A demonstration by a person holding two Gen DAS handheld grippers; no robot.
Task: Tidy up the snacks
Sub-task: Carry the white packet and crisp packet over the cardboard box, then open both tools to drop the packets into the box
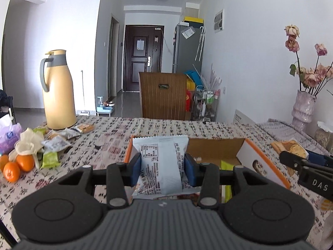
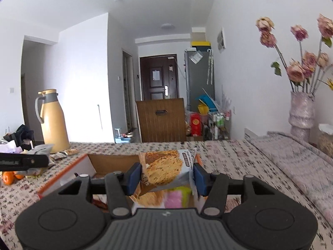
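Snack packets sit clamped in both tools above the open cardboard box [image 1: 216, 145]: left gripper [image 1: 162, 171] pinches a white packet [image 1: 160, 162], right gripper [image 2: 166, 176] squeezes a biscuit packet [image 2: 164, 169], each upright between blue pads.

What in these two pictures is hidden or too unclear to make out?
- Left wrist view: the floor of the orange-edged cardboard box is hidden behind the white printed snack packet and the left hand-held gripper.
- Right wrist view: the pink and green packets in the box are blurred, unreadable.
- Right wrist view: the left hand-held gripper is cut off by the left edge.
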